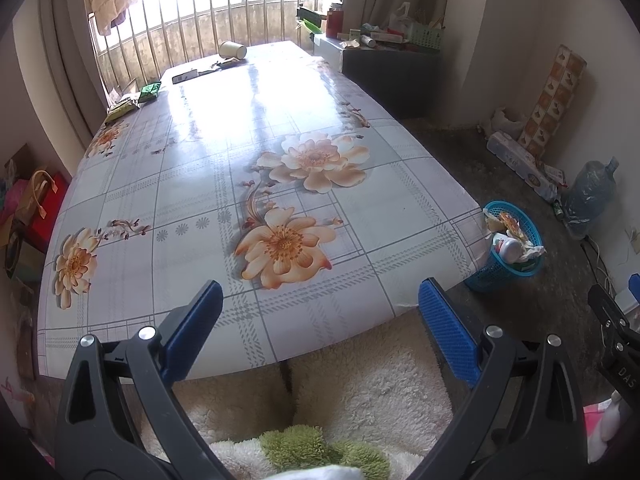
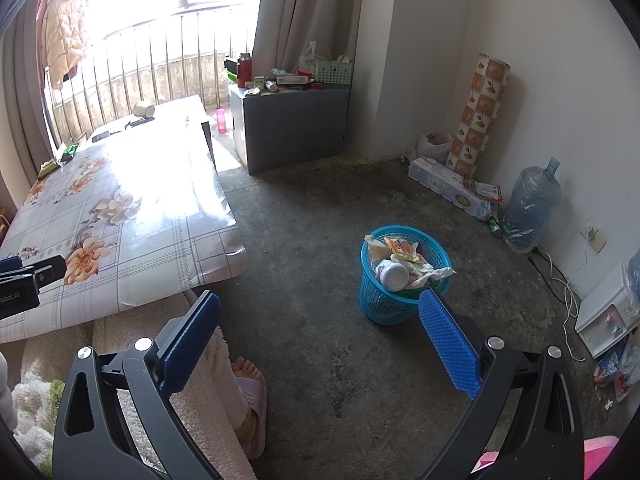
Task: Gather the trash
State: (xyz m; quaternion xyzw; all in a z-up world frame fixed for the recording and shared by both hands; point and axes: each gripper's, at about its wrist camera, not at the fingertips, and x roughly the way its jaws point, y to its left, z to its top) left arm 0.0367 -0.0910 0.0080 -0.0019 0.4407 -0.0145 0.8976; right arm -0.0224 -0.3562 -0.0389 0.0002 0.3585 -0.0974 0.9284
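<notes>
Both tongs spread wide and gripping nothing: left tongs (image 1: pixel 320 300) held over the near edge of the tabletop (image 1: pixel 192 184), right tongs (image 2: pixel 320 314) held off to the side above the bare floor (image 2: pixel 312 216), pointed toward the blue basket (image 2: pixel 404 304). Seemingly parked between pickups, left aimed along the floral cloth, right kept near the drop spot. Basket stood on the floor just off the tabletop's near right corner, probably for a short carry, already heaped with wrappers and a white container (image 2: pixel 394 274). Remaining trash gathered at the far end by the window: tipped paper cup (image 1: pixel 232 50), green packets (image 1: pixel 150 92) at the far left edge, some flat scraps near the cup, too small to name. Near and middle tabletop bare of litter, so most of the job judged done, with a long reach still needed for the far pieces
</notes>
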